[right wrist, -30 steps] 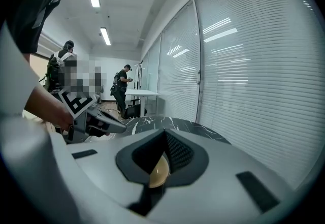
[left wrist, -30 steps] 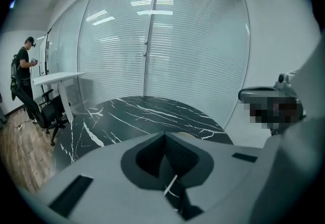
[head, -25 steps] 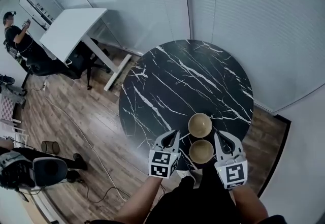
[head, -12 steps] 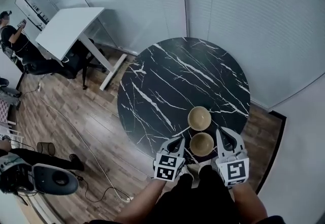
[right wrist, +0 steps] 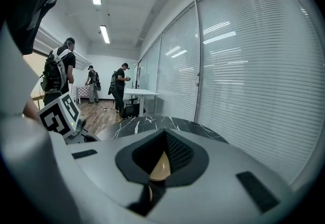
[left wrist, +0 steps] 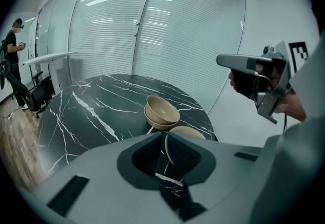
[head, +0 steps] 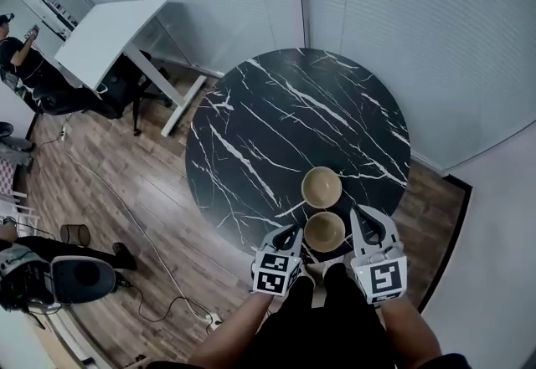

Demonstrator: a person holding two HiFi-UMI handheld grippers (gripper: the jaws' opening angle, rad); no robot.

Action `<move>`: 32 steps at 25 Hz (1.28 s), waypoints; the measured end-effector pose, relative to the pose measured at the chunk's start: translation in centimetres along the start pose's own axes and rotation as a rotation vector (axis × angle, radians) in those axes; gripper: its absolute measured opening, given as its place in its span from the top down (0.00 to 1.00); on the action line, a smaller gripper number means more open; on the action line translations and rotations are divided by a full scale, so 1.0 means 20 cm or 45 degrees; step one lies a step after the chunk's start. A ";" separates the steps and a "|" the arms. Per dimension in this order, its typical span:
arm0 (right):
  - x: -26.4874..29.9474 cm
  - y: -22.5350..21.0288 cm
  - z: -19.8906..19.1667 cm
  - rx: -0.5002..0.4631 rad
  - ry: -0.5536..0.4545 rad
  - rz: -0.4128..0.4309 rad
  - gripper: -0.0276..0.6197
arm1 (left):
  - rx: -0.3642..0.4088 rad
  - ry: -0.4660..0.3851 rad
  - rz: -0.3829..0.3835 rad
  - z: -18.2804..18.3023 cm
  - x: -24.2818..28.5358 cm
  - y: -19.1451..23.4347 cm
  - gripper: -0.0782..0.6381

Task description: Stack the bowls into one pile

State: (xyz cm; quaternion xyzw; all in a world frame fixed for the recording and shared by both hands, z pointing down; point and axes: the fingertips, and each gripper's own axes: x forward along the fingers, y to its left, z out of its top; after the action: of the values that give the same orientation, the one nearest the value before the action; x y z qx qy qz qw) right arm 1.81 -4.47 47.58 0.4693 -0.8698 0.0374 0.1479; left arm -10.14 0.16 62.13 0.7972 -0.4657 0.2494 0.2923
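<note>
Resting upright on the black marble table [head: 251, 125], close to its near edge, the near bowl [head: 324, 231] lies between the two grippers, with the far bowl [head: 322, 187] just beyond it. In the left gripper view the far bowl shows a double rim, apparently one bowl nested in another. Compared with a second ago, the left gripper [head: 290, 231] has come lower and closer to the near bowl's left rim. Its jaws have just been opening and now stand slightly apart. The bowl's rim shows through the gap ahead of them, and nothing is clamped. The right gripper [head: 360, 215] keeps its place just beside the bowl's right rim. Its jaws are a little apart, with pale bowl wall visible through the gap and no grip seen. Both bowls have kept their arrangement. Bare marble extends beyond the far bowl and to its left, while the table edge curves close behind the near bowl. A glass wall [head: 377, 24] with blinds runs past the table's far side, and a white desk [head: 105, 37] stands well apart on the wood floor [head: 126, 183].
</note>
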 end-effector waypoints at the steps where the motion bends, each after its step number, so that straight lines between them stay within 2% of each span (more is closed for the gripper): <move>1: 0.00 -0.01 -0.01 -0.002 -0.002 0.006 0.94 | -0.011 0.011 -0.001 -0.01 0.01 -0.01 0.81; 6: -0.03 -0.04 -0.06 -0.002 0.022 0.022 0.94 | -0.064 0.092 -0.007 -0.12 0.08 -0.04 0.71; 13: -0.06 -0.07 -0.14 -0.007 0.047 0.031 0.94 | -0.043 0.155 0.031 -0.19 0.17 -0.05 0.70; 23: -0.08 -0.09 -0.18 -0.015 0.054 0.055 0.94 | -0.126 0.212 0.040 -0.28 0.24 -0.05 0.73; 32: -0.07 -0.17 -0.17 -0.008 0.050 0.020 0.94 | -0.083 0.236 0.080 -0.26 0.26 -0.04 0.83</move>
State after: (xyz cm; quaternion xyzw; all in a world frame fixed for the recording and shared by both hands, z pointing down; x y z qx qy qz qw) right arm 6.15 -4.46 50.16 0.4612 -0.8704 0.0449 0.1660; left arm -7.88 0.98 69.00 0.7458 -0.4692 0.3157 0.3519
